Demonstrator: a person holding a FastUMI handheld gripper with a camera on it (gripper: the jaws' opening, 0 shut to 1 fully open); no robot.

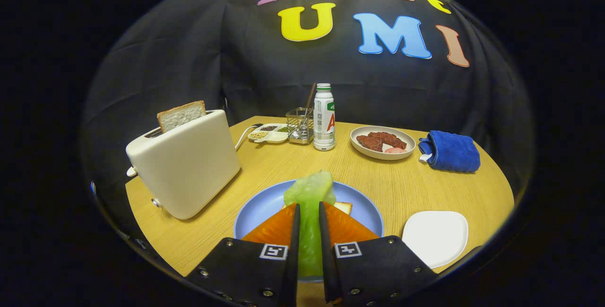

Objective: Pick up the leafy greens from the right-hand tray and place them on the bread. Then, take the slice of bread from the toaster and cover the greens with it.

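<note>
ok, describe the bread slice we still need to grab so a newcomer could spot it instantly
Start at the cream toaster on the table, beside the blue plate that lies just ahead of the gripper, which is shut on the greens. The bread slice stands upright in the toaster's slot. Unlike the bread on the plate, it sticks up in plain sight.

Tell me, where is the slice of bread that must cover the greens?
In the gripper view, the slice of bread stands in the toaster, left of the blue plate and beyond the gripper.
</note>
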